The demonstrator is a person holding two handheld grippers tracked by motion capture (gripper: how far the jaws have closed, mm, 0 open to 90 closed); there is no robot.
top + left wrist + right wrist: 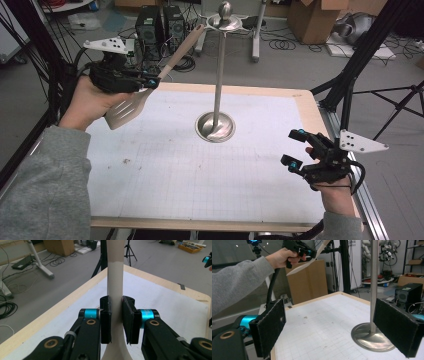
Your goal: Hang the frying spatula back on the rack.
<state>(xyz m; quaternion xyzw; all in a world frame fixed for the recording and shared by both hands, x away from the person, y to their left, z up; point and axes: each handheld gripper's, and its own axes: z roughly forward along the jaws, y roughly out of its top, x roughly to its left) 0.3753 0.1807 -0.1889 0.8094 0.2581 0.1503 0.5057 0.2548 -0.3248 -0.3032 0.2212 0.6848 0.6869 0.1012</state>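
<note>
A slotted spatula (131, 106) with a beige handle (182, 49) is held in the air over the table's far left corner. My left gripper (151, 83) is shut on the handle (115, 290) just above the blade, with the handle pointing up toward the top of the stand. A tall metal stand (219, 70) rises from a round base (215, 127) near the table's middle, with hooks at its top (226, 20). My right gripper (295, 148) is open at the table's right edge, nothing between its pads (270, 327). In the right gripper view the stand's pole (374, 285) is ahead at the right.
The table (305, 100) has a white gridded mat (200, 175) with a wooden border. Black frame posts (365, 50) stand at the right and left. Computer towers (157, 25), cables and cardboard boxes (312, 17) lie on the floor beyond.
</note>
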